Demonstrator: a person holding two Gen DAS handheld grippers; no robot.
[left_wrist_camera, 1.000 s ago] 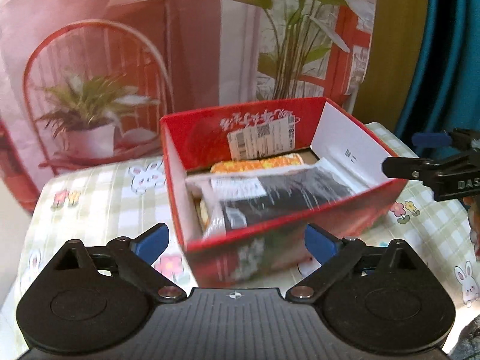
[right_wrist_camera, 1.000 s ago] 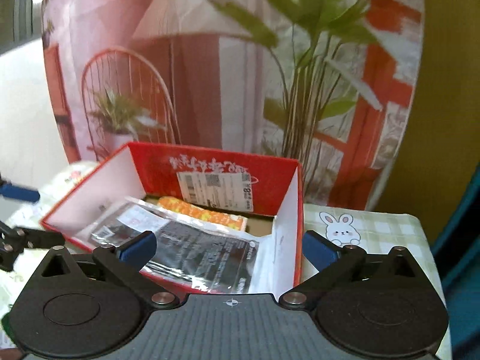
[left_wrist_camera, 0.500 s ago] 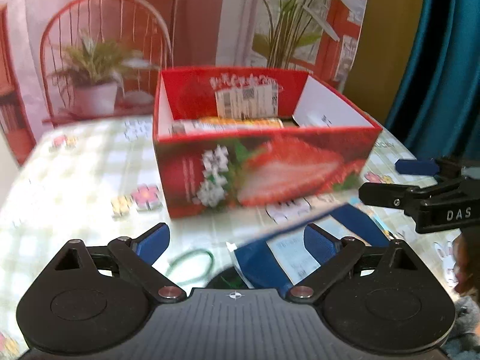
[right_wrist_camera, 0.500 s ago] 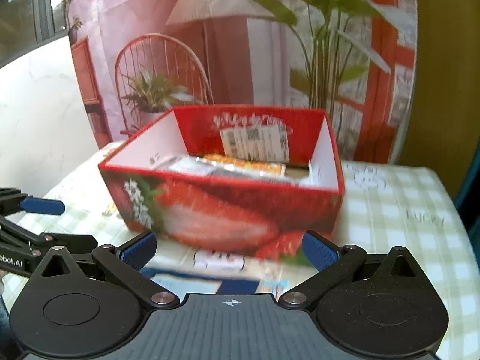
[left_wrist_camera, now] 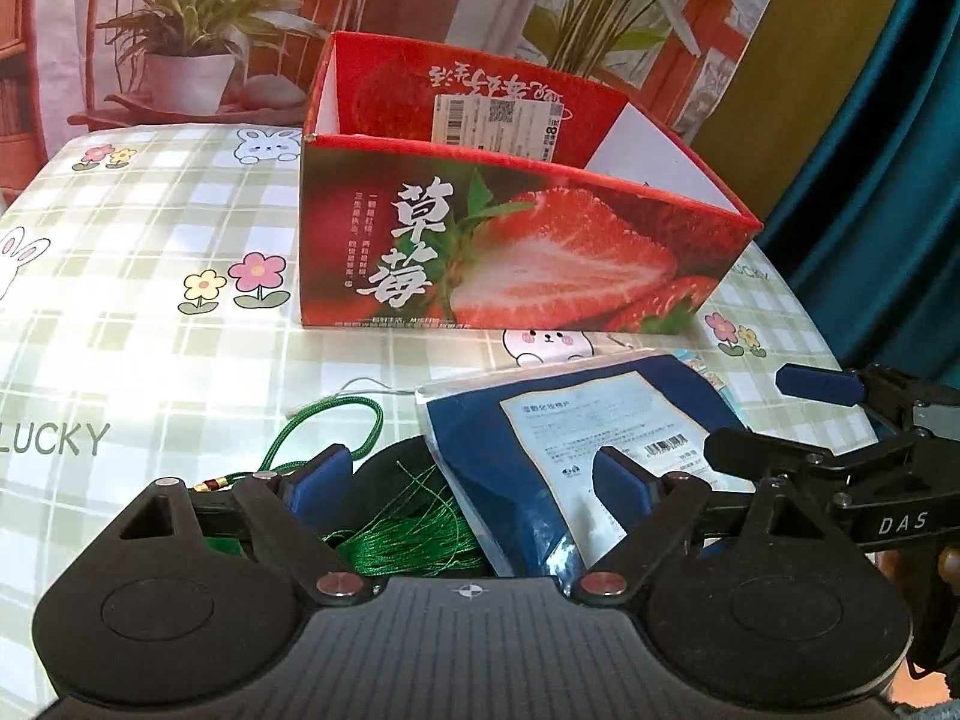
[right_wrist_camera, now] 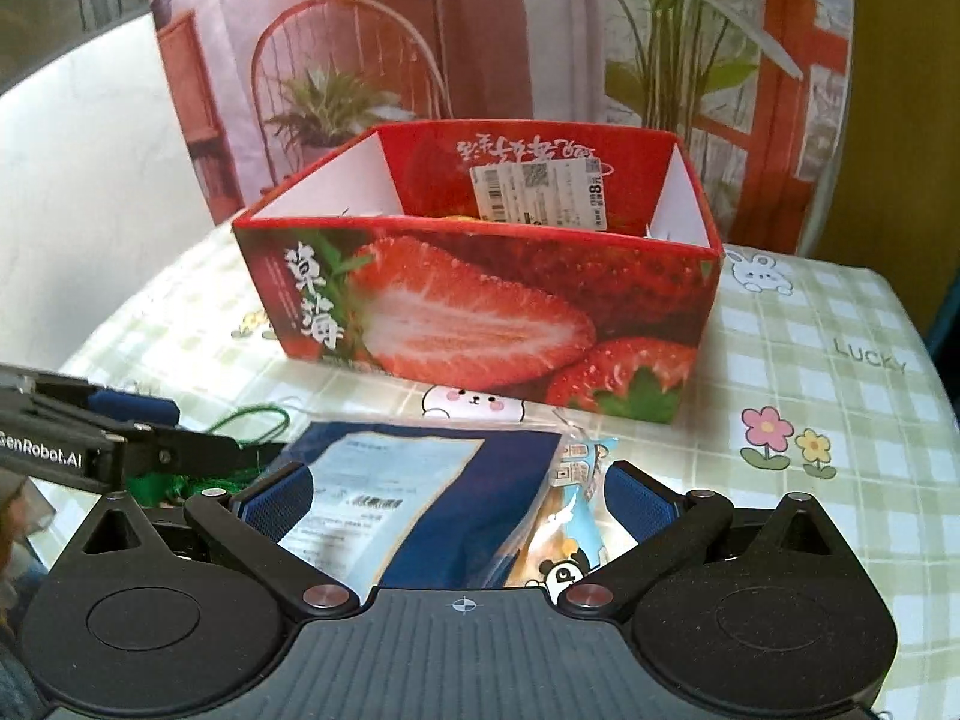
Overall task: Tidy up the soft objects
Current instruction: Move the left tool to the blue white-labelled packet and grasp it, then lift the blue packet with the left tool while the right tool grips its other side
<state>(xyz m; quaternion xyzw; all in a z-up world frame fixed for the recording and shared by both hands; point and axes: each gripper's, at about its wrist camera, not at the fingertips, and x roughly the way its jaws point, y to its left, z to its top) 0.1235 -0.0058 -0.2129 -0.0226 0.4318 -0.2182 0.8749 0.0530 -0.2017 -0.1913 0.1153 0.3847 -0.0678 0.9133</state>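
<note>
Low over the table (left_wrist_camera: 150, 228), ready to pick: left gripper (left_wrist_camera: 465, 483) jaws closing, nothing pinched yet, around green tassel (left_wrist_camera: 408, 540) and blue packet (left_wrist_camera: 540, 450) at lower centre; right gripper (right_wrist_camera: 459, 495) jaws wide, empty. Strawberry box (left_wrist_camera: 510, 252) behind.

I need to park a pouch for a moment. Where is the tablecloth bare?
Left of the strawberry box, the tablecloth is free. It is crowded in front: blue pouch, green tassel, panda snack.

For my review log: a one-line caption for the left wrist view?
Left gripper, jaws closing, over a green tassel and blue pouch before the strawberry box.
</note>
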